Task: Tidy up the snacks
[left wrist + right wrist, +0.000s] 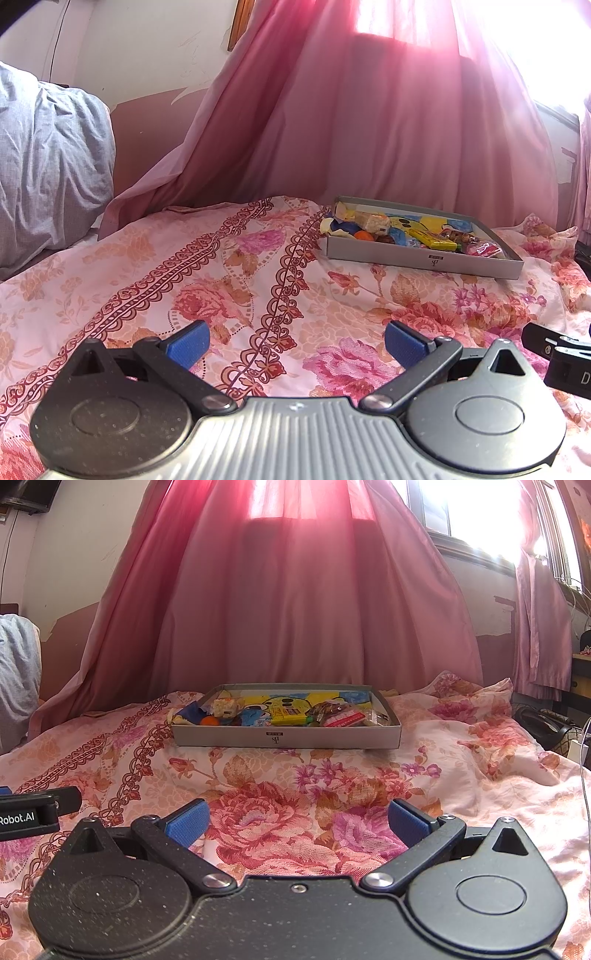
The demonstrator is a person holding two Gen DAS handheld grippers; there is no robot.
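Pink curtains (295,602) hang behind the bed, whose floral bedspread (295,775) lies under both your grippers. Your shallow grey box (288,736) sits on that spread near the curtains, straight ahead of your right gripper (297,821) and ahead to the right of your left gripper (297,341). Inside it lie mixed snacks (284,709): a yellow packet (288,714), a pale puffed bar (225,706), a small orange ball (209,721), and pink wrapped sweets (341,716). Both grippers hover low over the spread, well short of the box, each with jaws spread wide and nothing between them. A grey pillow (51,166) rests far left.
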